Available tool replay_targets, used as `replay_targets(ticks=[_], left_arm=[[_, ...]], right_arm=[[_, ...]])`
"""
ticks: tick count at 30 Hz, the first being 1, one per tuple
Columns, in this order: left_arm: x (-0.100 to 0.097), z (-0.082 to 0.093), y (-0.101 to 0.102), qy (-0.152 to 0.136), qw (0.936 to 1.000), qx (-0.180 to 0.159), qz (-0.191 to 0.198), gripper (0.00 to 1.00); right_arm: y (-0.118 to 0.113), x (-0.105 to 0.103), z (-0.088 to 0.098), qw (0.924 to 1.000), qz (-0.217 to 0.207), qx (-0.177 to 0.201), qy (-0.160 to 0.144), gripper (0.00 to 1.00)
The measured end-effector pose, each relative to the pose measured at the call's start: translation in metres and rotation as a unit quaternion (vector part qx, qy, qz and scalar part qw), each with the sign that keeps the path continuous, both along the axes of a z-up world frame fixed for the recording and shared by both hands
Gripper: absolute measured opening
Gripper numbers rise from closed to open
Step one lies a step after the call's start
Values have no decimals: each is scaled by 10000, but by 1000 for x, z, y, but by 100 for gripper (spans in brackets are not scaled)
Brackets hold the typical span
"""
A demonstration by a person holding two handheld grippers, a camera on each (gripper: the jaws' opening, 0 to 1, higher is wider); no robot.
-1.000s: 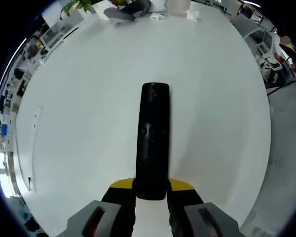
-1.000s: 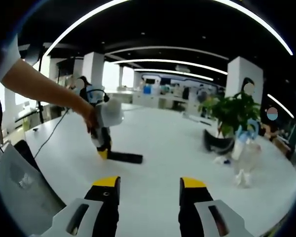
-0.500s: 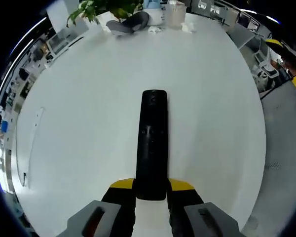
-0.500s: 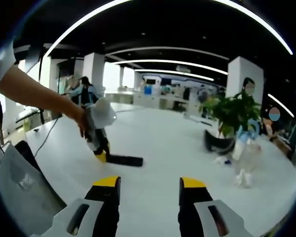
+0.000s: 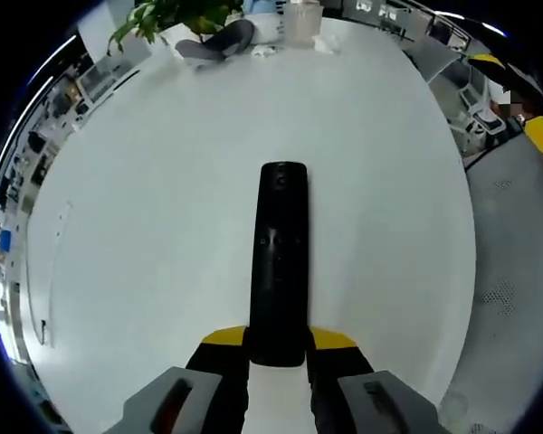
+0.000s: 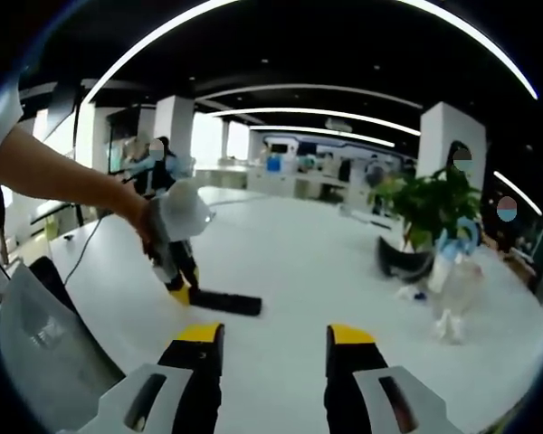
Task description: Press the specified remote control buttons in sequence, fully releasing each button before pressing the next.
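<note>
A long black remote control [image 5: 281,262] points away from me in the left gripper view, over the white table [image 5: 145,226]. My left gripper [image 5: 278,348] is shut on its near end, yellow-tipped jaws pressed to both sides. In the right gripper view the same remote [image 6: 222,302] looks slightly lifted above the table [image 6: 290,262], held by the left gripper [image 6: 179,291] in a person's hand [image 6: 149,226]. My right gripper [image 6: 271,336] stands open near the table's front edge, well short of the remote, with nothing between its jaws.
A potted plant [image 6: 423,217], a dark curved object [image 6: 403,262] and clear plastic items [image 6: 452,294] sit at the table's far right end. A light chair back [image 6: 45,353] stands at lower left. Office desks and people fill the background.
The left gripper has lifted and tilted slightly with the remote still in its jaws. The right gripper has barely moved and stays open.
</note>
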State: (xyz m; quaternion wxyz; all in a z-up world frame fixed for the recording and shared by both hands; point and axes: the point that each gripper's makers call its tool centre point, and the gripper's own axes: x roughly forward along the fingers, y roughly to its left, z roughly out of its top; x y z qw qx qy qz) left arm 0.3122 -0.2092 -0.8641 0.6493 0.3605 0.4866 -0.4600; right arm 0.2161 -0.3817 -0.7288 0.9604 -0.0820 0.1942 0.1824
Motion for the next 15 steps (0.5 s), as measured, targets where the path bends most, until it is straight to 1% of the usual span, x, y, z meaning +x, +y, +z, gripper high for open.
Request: replay_targets(ticks=[3,6,15], left_arm=[[-6,0,-1,11,10000,37,-72,23],[-9,-1,-1,10,10000,51,-36,23],[-22,-1,-3,-20,10000,27,15,23]], right_arm=[[0,0,0,10000,-1,21,1,40],[2,-1,-1,10000,40,36,45,37],[5,-3,-4,9998,148,-28,137,34]])
